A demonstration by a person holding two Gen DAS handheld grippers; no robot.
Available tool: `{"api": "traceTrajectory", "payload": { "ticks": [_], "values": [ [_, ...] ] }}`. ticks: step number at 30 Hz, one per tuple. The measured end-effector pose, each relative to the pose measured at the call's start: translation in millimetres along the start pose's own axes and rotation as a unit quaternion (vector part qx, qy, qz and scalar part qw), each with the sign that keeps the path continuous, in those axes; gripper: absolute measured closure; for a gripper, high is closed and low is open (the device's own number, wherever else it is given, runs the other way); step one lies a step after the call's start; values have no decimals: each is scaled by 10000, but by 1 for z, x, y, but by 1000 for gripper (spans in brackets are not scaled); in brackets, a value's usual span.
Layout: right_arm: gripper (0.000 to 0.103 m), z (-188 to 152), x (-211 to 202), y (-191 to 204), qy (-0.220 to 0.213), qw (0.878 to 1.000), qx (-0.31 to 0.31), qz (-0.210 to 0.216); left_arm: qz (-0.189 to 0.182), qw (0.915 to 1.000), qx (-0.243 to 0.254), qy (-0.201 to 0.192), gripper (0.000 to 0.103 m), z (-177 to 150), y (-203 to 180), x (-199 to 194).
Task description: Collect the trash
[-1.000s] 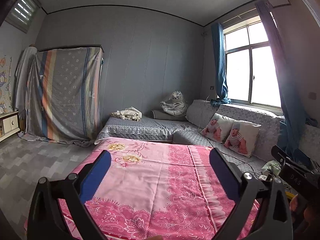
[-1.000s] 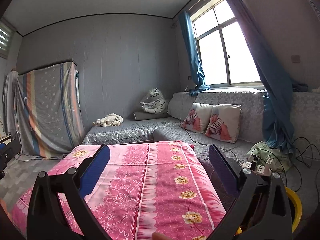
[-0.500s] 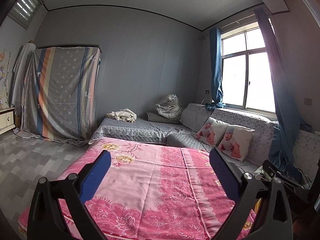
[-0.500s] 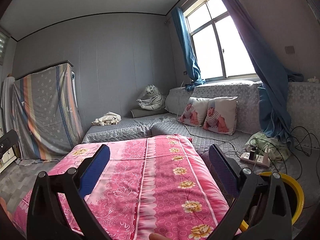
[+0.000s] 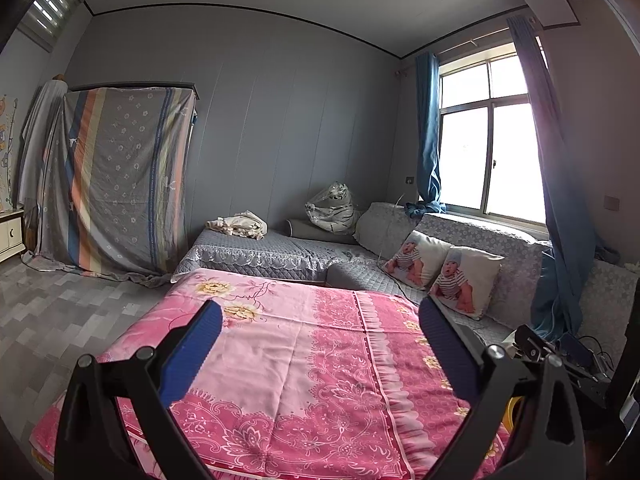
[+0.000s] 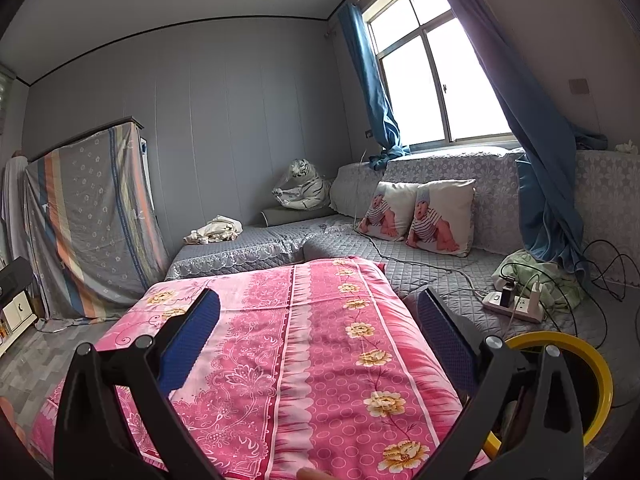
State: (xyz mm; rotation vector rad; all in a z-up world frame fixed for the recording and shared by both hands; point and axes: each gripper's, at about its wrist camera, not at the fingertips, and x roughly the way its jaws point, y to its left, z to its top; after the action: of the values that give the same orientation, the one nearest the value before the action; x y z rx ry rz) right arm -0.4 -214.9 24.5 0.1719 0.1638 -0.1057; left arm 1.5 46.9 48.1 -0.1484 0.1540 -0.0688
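Both grippers raised, fingers spread, empty

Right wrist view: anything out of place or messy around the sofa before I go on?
Yes. A white power strip lies on the grey sofa cover with plugs in it and black cables looping loosely around. A green cloth is bunched beside it. Both tongs, left and right, are open and empty.
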Motion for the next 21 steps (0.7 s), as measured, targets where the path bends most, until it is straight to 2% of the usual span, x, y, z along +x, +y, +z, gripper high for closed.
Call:
{"api": "traceTrajectory", "payload": {
  "ticks": [21],
  "values": [
    [9, -6, 8, -3, 147, 9999, 90, -7, -81, 9999, 19, 82, 8, -4, -4, 6]
  ]
}}
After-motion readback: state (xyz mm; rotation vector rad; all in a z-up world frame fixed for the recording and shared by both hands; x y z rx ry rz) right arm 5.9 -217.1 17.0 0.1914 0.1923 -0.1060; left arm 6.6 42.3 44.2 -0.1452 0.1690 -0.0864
